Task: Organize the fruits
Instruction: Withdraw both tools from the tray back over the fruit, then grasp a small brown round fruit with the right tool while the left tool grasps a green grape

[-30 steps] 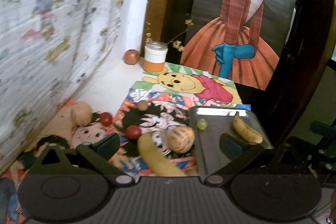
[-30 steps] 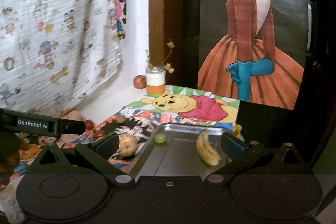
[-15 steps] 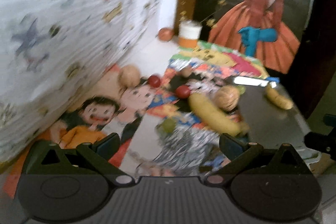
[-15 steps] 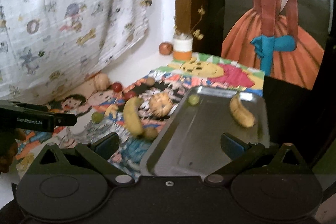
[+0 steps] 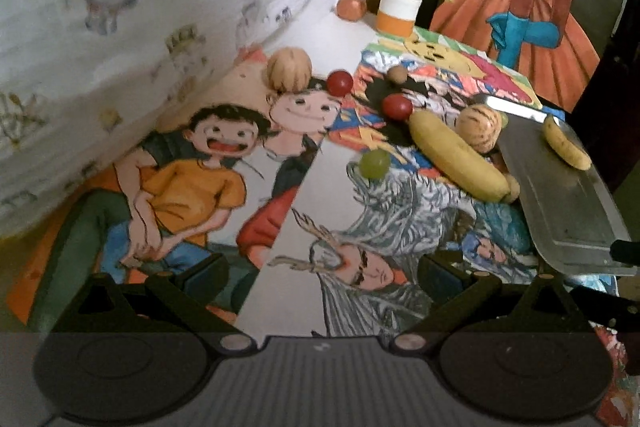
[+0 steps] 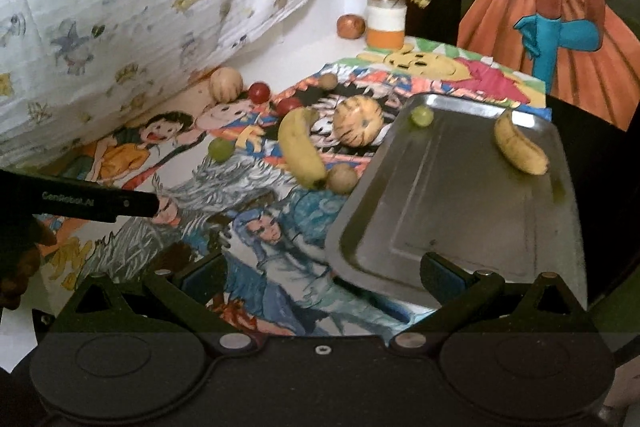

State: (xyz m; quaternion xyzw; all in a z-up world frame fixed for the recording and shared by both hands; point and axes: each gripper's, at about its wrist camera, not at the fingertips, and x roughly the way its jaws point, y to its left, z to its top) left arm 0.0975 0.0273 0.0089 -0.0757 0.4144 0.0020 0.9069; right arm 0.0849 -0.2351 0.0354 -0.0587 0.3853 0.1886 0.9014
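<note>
From the left wrist camera, the left hand-held gripper (image 5: 320,275) hangs wide open and empty above the picture-covered bench (image 5: 348,39), its fingers spread over the drawings near the front edge. Loose fruit lies ahead of it, toward the middle: a green grape (image 5: 374,163) nearest, then a large banana (image 5: 456,155) touching a round striped fruit (image 5: 479,129), two red cherries (image 5: 340,83) and a tan round fruit (image 5: 289,69) close to the hanging cloth (image 5: 120,7) at the left edge. The metal tray (image 5: 568,203) sits along the right edge and already carries a small banana (image 5: 566,143), so I judge it to be the collecting place. The room between gripper and grape is clear; the cloth limits movement leftward.

From the right wrist camera, the right hand-held gripper (image 6: 324,279) is also spread wide and holds nothing, one finger over the bench paper, the other over the tray's near rim. The tray holds a second grape (image 6: 422,115) at its far left corner, well apart from the small banana. A small brown fruit (image 6: 343,178) touches the large banana's tip just beside the tray's left rim. An orange-banded jar (image 6: 386,23) and a reddish fruit (image 6: 351,25) stand at the far edge. The tray's middle is free for more fruit.
</note>
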